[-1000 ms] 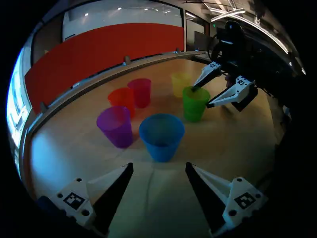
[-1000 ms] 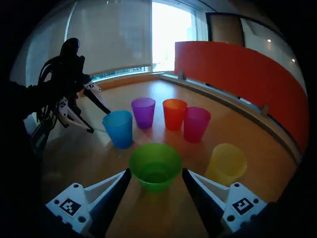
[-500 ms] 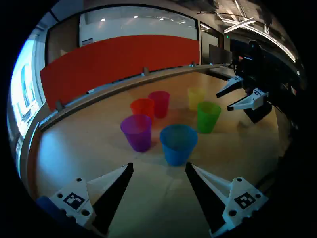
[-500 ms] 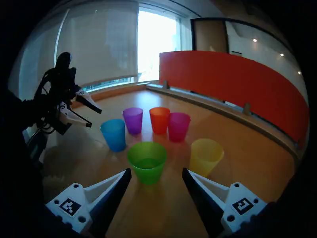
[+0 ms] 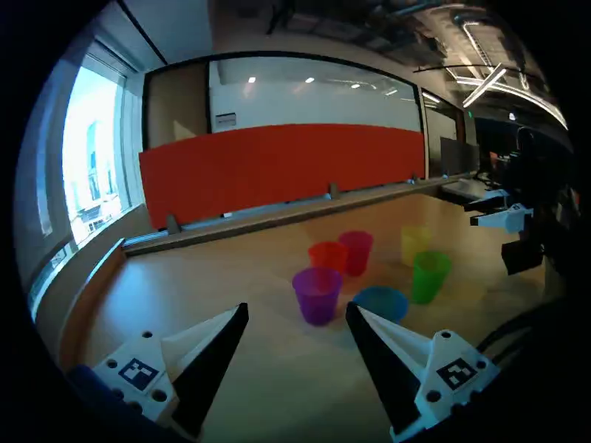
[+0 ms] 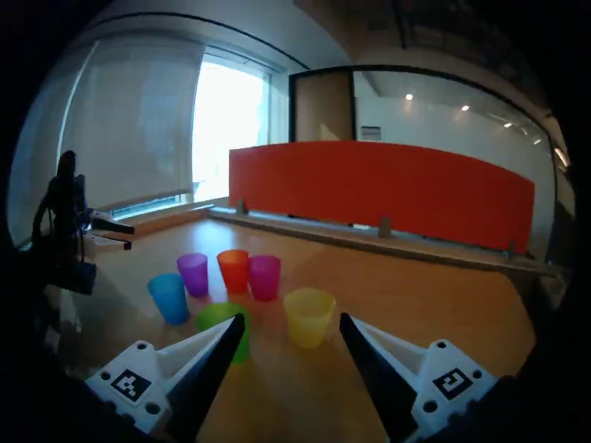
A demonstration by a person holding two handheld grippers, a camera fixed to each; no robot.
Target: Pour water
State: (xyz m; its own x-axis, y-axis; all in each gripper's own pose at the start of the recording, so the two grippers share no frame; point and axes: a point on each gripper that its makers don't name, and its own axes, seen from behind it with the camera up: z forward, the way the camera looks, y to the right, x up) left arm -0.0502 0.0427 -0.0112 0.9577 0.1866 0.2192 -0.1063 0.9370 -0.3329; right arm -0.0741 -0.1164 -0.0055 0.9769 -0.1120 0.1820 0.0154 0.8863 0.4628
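Six plastic cups stand grouped on the wooden table (image 5: pixel 221 280): purple (image 5: pixel 318 295), orange (image 5: pixel 328 257), magenta (image 5: pixel 356 252), yellow (image 5: pixel 415 244), green (image 5: pixel 430 275) and blue (image 5: pixel 380 303), the blue one partly behind my finger. My left gripper (image 5: pixel 295 314) is open and empty, well back from the cups. In the right gripper view the blue cup (image 6: pixel 168 297), purple cup (image 6: pixel 193 274), orange cup (image 6: pixel 233 269), magenta cup (image 6: pixel 264 276), yellow cup (image 6: pixel 309 316) and green cup (image 6: pixel 220 317) lie ahead of my right gripper (image 6: pixel 292 321), which is open and empty. The right gripper (image 5: pixel 502 218) shows far right, the left gripper (image 6: pixel 109 230) far left.
A red partition (image 5: pixel 281 166) with a raised rail (image 5: pixel 295 214) runs along the table's far edge. A bright window (image 6: pixel 221 140) stands beyond the table. Bare wood stretches between each gripper and the cups.
Both grippers have drawn back and tilted up from the cups, which now look smaller and farther off. The green cup no longer sits between the right gripper's fingers. Both stay open.
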